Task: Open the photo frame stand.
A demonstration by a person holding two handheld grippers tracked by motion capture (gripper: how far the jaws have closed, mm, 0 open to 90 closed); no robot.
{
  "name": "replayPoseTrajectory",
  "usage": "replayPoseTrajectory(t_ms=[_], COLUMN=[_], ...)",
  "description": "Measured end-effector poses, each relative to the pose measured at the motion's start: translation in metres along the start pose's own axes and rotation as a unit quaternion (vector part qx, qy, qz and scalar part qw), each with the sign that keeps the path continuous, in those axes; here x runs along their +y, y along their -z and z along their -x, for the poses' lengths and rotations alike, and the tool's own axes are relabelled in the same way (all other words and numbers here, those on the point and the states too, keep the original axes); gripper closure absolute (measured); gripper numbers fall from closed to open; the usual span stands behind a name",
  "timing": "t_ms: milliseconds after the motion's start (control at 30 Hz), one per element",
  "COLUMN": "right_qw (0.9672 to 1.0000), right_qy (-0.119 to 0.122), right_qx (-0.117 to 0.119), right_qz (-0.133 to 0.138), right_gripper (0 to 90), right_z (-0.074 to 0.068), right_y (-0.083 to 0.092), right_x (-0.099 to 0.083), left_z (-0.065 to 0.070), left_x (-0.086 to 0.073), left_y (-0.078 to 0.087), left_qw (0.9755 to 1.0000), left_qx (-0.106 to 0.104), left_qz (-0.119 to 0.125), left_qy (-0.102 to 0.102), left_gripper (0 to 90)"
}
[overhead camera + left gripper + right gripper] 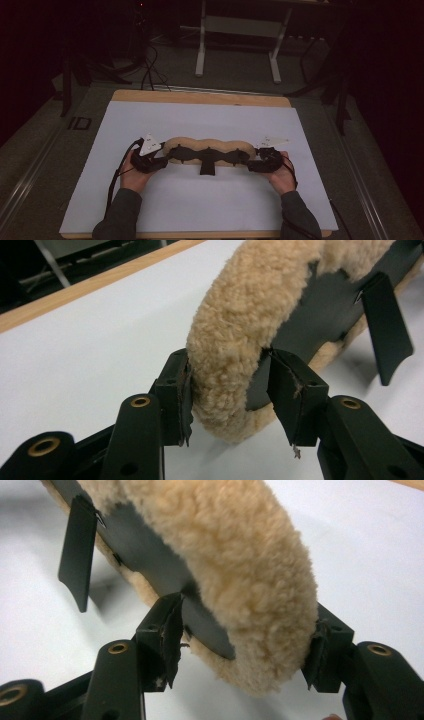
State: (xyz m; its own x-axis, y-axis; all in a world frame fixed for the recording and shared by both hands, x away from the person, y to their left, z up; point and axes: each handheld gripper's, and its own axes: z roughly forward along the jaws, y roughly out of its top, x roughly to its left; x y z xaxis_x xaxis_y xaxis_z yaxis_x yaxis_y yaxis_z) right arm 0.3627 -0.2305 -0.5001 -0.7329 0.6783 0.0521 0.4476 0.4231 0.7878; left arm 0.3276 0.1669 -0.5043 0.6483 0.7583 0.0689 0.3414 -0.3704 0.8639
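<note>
- Your left gripper [159, 161] has its jaws spread around the left end of the fleece pad [210, 149]. In the left gripper view [227, 385] one pad meets the pile on the outer side, the other sits at the edge of the dark backing; whether they still squeeze it I cannot tell.
- Your right gripper [254, 163] straddles the other end. In the right gripper view [245, 640] one jaw tip lies against the backing, the other against the fleece, jaws wide; again I cannot tell if they press.
- You work on a white sheet [200, 122] laid over a wooden table [200, 96]. Behind it the room is dark, with a white frame stand [239, 40] and cables on the floor.
- The fleece pad lies lengthwise across the sheet, directly between your two grippers, tan pile toward the far edge, black backing toward you.
- A black strap [206, 165] hangs from its middle toward you.
</note>
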Motion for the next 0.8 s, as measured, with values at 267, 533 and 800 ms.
replayPoseTrajectory(t_ms=[267, 533, 800], right_qw=[0.9998, 0.9999, 1.0000], right_qy=[-0.013, -0.006, -0.002], right_qx=[0.012, 0.009, 0.004], right_qz=[0.003, 0.000, -0.002], right_gripper=[38.8, 37.8, 36.4], right_z=[-0.002, -0.007, -0.014], right_y=[0.003, 0.007, 0.011], right_x=[-0.002, -0.005, -0.008], left_z=[0.000, 0.002, 0.004], left_x=[-0.005, -0.009, -0.016], left_y=[0.007, 0.014, 0.020], left_qw=[0.9998, 0.9994, 0.9985], left_qx=[-0.016, -0.027, -0.033], left_qz=[0.007, 0.007, 0.004], left_qy=[0.008, 0.022, 0.044], left_gripper=[54.1, 53.9, 54.1])
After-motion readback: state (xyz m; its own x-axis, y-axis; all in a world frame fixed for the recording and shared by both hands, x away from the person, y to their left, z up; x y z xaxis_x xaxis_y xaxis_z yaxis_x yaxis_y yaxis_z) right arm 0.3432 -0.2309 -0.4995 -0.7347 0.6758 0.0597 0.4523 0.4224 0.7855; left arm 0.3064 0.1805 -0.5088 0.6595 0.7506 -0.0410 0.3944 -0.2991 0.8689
